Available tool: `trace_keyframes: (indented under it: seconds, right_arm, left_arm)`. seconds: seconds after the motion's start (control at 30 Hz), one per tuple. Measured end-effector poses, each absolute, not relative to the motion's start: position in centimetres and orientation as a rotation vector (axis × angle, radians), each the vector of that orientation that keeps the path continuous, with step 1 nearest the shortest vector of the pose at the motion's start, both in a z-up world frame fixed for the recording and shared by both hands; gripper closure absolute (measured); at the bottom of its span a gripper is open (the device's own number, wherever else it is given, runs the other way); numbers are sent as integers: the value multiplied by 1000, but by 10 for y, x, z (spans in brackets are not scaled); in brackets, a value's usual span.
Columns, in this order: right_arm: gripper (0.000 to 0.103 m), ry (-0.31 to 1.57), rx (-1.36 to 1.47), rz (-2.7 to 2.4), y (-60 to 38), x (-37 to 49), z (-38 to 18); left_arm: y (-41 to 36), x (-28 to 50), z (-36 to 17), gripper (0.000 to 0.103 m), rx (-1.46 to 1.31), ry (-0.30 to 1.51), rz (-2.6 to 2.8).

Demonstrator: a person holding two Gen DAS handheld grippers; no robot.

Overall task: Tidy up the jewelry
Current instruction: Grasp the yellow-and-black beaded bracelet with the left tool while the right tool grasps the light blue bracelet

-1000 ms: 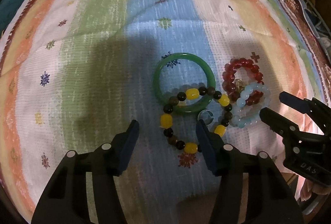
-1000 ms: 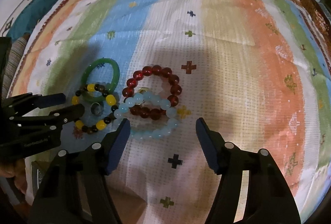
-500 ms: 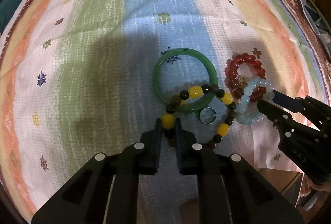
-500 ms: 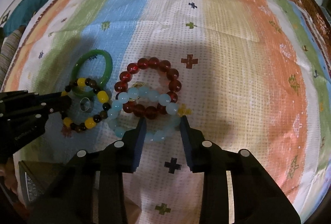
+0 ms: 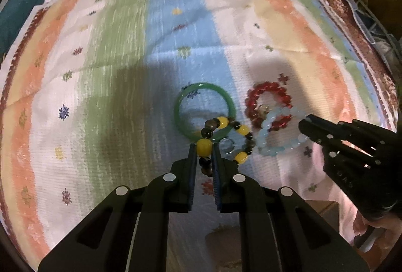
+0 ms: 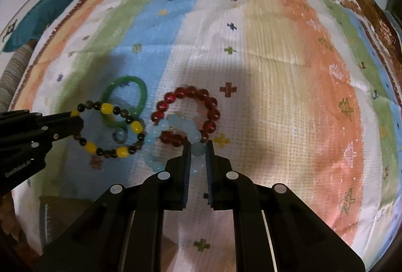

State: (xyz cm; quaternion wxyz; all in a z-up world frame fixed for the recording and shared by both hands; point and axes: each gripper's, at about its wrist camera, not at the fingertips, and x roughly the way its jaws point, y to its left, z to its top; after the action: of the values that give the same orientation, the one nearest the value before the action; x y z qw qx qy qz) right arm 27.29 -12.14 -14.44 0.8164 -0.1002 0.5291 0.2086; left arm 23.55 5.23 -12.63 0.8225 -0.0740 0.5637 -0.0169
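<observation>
Left wrist: left hand-held gripper (image 5: 204, 149) clamps round-beaded yellow-brown bracelet (image 5: 227, 140); right hand-held gripper (image 6: 197, 147) clamps glassy blue bracelet (image 6: 173, 143).

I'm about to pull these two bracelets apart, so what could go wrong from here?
1. The left gripper pinches the yellow-and-dark bracelet, which lies over the green bangle; lifting may drag the bangle.
2. The right gripper, whose jaws have just been closing, holds the pale blue bracelet, overlapping the red bracelet; it may snag.
3. The small ring could be flicked away.

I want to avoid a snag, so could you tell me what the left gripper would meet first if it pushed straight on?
Probably the green bangle, just beyond the yellow-and-dark bead bracelet that the left gripper holds; depth is unclear.
</observation>
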Motion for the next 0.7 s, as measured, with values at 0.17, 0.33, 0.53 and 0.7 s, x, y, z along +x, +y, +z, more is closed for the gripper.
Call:
trace_keyframes:
  seconds: [0.17,0.33,0.53,0.7]
  right_arm:
    - [91,1096,-202,470,-121,263,-128]
    - [91,1070,-202,484,-122,253,-116]
    - [91,1042,-189,494,-125,243,-103]
    - [91,1017,-178,499,-127,234,-93]
  left_arm:
    - [44,236,-110,92,-179,1160,-53]
    - [40,233,-102,92,-177,1143,-59]
    - [37,226,-93,92,-157,1116,-62]
    - [38,219,-84,92,-141,1098,-66]
